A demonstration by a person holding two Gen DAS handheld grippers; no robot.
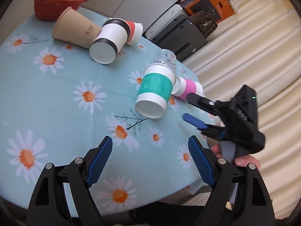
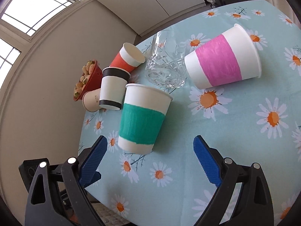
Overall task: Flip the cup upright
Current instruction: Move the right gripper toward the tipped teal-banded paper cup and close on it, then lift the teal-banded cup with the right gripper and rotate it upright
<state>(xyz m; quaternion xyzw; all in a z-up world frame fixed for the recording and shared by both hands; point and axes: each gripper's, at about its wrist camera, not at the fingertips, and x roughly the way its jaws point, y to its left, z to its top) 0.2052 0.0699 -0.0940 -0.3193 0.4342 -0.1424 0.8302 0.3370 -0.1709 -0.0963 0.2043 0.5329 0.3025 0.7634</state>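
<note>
The green-banded cup [image 1: 154,92] lies on its side on the daisy-print surface [image 1: 56,98] in the left wrist view, base toward the camera, mouth against a glass tumbler [image 1: 166,59]. A pink-banded cup [image 1: 187,88] lies just beside it, near the surface's right edge. Nothing is flipped yet, as far as I can judge. The left tool [image 1: 150,160] hovers low, wide open and empty, with bare cloth ahead of it. The right tool [image 1: 190,106] comes in from the right, parted and holding nothing, its upper finger near the pink-banded cup. Further back lie a brown cup [image 1: 75,28], a black-rimmed cup [image 1: 109,41] and a red-banded cup [image 1: 133,31], touching, by a red basket [image 1: 56,3].

In the right wrist view, the green-banded cup [image 2: 143,116] sits just ahead of the spread, empty right tool [image 2: 150,154]. The glass tumbler [image 2: 165,69] crowds its rim; the surface edge runs close on the left. Open room lies to the right.
</note>
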